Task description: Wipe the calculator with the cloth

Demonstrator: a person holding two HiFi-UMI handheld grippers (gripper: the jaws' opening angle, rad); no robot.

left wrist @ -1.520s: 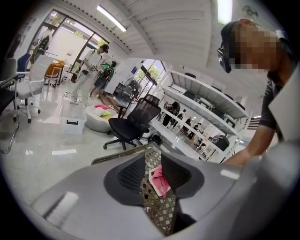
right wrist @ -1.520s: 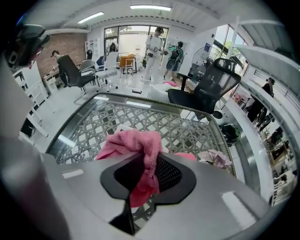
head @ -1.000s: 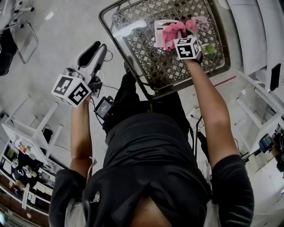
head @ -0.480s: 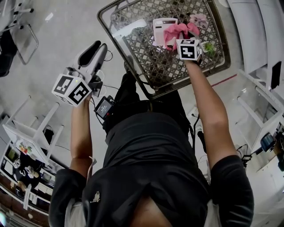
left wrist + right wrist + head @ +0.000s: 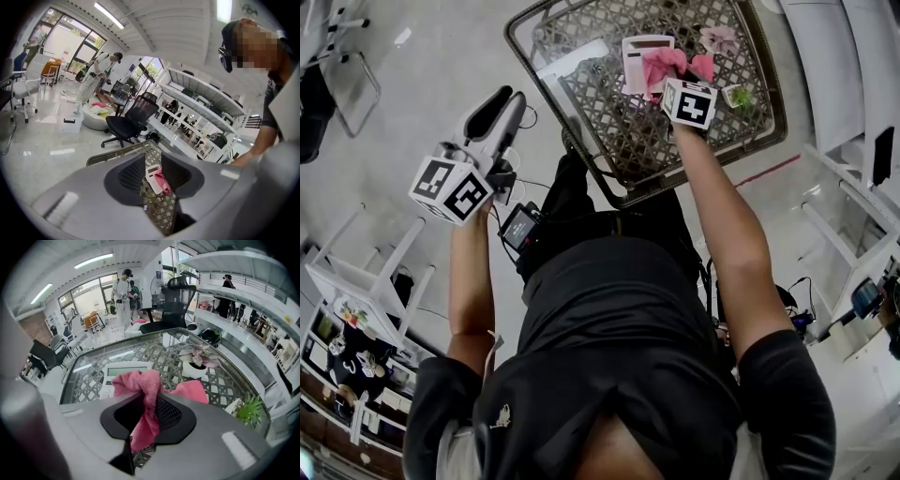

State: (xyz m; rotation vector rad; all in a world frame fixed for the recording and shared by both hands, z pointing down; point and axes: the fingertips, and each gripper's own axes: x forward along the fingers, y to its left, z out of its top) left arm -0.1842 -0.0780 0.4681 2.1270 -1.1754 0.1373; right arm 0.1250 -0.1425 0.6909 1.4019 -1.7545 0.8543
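Jaws of the right gripper [image 5: 673,80] are clamped tight on a pink cloth [image 5: 140,383]. Its bunched end lies over one side of the calculator [image 5: 637,56] on the lattice table [image 5: 581,94]. That arm reaches straight out over the table, with the gripper tipped steeply down. The left gripper [image 5: 508,98] seems closed too, on nothing, though the slit between its jaws is hard to judge. It hangs beside the table over the floor, elbow bent.

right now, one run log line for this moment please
step: wipe calculator | right gripper: shut on cloth | cloth: overlapping calculator on table | left gripper: fingers together, empty, beside table
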